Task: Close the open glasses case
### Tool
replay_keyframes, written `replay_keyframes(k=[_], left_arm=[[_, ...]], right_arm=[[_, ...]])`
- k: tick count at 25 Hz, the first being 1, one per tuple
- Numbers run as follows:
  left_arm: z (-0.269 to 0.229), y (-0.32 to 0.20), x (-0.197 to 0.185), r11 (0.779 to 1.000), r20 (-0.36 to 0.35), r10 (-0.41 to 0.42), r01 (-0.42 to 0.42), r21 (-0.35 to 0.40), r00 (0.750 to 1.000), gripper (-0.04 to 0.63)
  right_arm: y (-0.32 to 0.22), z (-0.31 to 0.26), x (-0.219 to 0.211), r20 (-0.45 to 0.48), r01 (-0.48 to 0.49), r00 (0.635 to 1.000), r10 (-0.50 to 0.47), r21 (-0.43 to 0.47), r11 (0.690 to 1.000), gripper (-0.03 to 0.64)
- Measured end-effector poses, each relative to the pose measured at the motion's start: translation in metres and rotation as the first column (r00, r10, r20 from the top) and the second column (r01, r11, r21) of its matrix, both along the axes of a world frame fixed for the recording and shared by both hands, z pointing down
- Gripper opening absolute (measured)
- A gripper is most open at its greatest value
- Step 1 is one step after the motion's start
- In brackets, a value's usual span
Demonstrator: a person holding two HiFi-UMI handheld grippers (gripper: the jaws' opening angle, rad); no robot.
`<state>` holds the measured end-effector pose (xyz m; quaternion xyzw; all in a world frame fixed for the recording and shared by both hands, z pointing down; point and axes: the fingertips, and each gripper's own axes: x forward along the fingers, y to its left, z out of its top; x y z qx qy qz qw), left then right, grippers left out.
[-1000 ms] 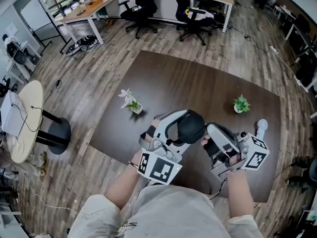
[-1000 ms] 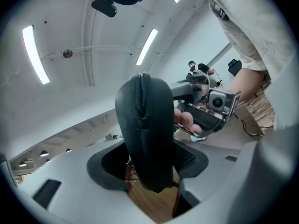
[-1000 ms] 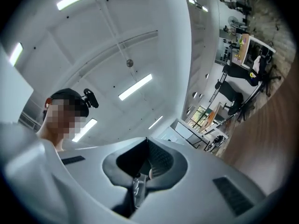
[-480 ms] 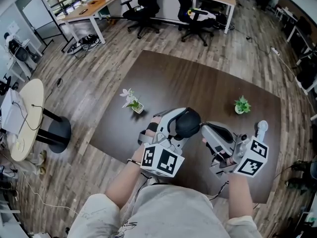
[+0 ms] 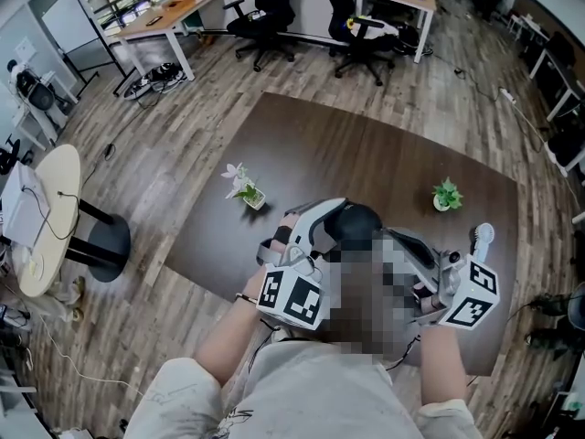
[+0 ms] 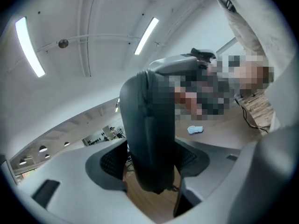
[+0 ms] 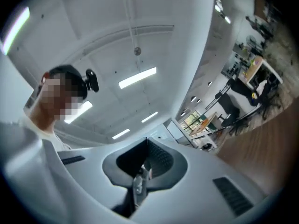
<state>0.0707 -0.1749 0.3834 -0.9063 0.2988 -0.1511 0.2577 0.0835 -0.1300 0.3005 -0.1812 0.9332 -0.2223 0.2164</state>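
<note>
- Dark brown table point(image 5: 302, 144) on a wood-plank floor, with office desks and chairs beyond it; a small pot of pale flowers point(image 5: 243, 188) sits toward the table's left.
- Just right of the pot, the left gripper point(image 6: 152, 167) is raised above the table. It has the glasses case point(image 6: 149, 120) standing upright between its jaws. Both pads lie against the case's sides in a wide grip, and the jaws have just been opening a little with the case between them.
- A seam runs down the case's side and looks drawn nearly together. Whether the lid has latched cannot be told.
- Next to the right, the right gripper point(image 7: 142, 164) sits close beside the case. Its jaws are fully together and grip nothing.
- Farther right, a small green plant point(image 5: 445, 193) stands on the table, well apart from both grippers.
- The step in hand appears to be the closing itself, with the left gripper steadying the case while the right serves as a pusher.
- The next move likely calls for a firm left grip and a square push from the right gripper's closed tips. That should seat the lid without twisting the case out of the jaws.
</note>
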Motion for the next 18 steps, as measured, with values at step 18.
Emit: replay_keyframes(k=[18], left_arm=[[0.025, -0.005, 0.002, 0.990, 0.088, -0.033, 0.045, -0.136, 0.996, 0.258]], right_arm=[[-0.009, 0.010, 0.022, -0.081, -0.118, 0.990, 0.117, -0.008, 0.993, 0.002]])
